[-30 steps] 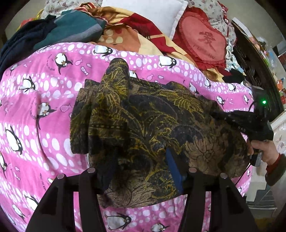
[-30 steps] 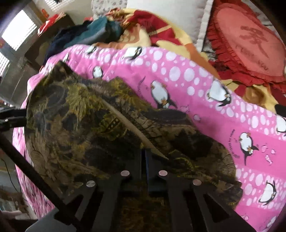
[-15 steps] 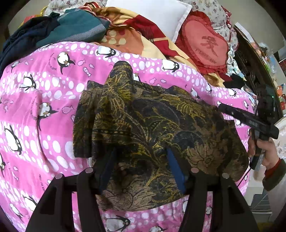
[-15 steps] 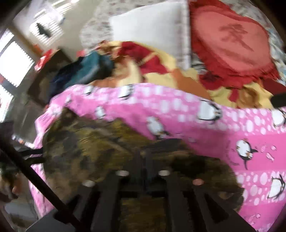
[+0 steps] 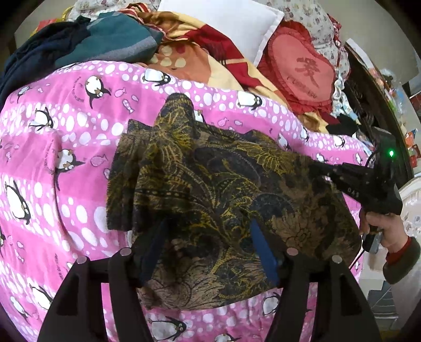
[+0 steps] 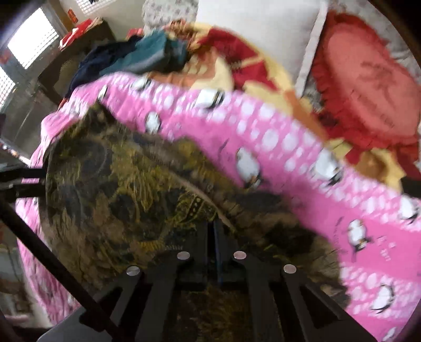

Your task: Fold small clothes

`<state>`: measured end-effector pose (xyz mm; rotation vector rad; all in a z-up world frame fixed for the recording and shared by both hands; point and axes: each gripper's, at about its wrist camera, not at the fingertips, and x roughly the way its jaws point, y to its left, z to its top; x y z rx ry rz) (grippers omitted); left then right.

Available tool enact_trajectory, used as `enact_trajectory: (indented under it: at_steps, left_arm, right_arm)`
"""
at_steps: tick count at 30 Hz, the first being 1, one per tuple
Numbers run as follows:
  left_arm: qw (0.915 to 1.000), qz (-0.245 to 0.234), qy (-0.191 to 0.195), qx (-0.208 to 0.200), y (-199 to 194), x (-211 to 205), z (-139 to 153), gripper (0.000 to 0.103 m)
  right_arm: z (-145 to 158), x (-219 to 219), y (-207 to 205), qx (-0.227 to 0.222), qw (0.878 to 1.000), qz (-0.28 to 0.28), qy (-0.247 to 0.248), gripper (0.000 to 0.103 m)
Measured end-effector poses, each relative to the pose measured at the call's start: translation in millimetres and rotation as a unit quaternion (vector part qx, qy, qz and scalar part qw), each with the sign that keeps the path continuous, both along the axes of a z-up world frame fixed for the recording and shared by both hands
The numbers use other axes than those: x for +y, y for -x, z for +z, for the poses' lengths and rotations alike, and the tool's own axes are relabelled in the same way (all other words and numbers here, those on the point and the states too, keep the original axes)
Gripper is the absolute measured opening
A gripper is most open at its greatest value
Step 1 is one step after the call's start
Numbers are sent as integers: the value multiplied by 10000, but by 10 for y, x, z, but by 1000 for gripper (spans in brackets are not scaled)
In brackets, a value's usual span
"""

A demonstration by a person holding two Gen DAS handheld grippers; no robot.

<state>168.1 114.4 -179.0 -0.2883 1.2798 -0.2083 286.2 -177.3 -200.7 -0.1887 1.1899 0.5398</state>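
While the wide-standing left gripper (image 5: 208, 252), jaws just opening, is straddling the dark gold-patterned garment (image 5: 218, 200) on the pink penguin-print blanket (image 5: 65, 147), the right gripper (image 6: 214, 231), at three o'clock, is pinching that garment's edge, seemingly for folding.

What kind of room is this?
Most likely a bedroom: a pink penguin-print quilt covers what looks like a bed, with a white pillow and a red heart-shaped cushion at its far end.

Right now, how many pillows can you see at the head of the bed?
2: a white pillow at top centre and a red heart-shaped pillow to its right. The piled bedding could hide more.
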Motion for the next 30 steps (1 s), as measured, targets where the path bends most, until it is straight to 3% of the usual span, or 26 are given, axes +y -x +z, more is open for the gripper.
enact_trajectory:
  at_steps: [3,6,9,11,12,13,15,17,21,24,28,30]
  left_arm:
    - [10000,50,-15,42,4,22,-46,66]
    - [9999,82,-21,68,14,35,-36,66]
    - [9998,149,121,73,69,92,57,66]
    - [9997,183,143,30,156,158,136,67]
    - [9997,207,143,0,198,185,165,71]
    - [9995,260,169,-45,265,233,198,73]
    - [9987,398,292,-84,390,326,219,80]
    - [9979,500,394,-73,496,403,196,82]
    - [9968,674,408,107,629,502,36,82]
    - [9952,804,526,196,674,513,-97,82]
    - [9954,735,558,260,670,429,-222,82]
    - [9961,675,492,294,659,374,-249,82]
  right_arm:
    - [-138,13,-120,22,9988,-414,265,3]
    - [-357,124,-103,175,9973,-456,552,3]
    - [-219,90,-53,49,9969,-638,462,9]
    - [-11,-78,5,185,9944,-1039,-16,27]
    - [103,-173,70,200,9915,-1250,-305,41]
    - [209,-270,182,207,9880,-1413,-579,48]
    - [347,-361,381,210,9839,-1513,-925,48]
    - [384,-437,601,182,9823,-1602,-948,48]
    - [269,-591,827,-11,9796,-1981,-350,48]
    - [124,-928,826,27,9636,-2675,-52,48]
    - [-315,-1225,643,650,9537,-2923,282,48]
    - [-297,-1282,618,715,9513,-2991,194,48]
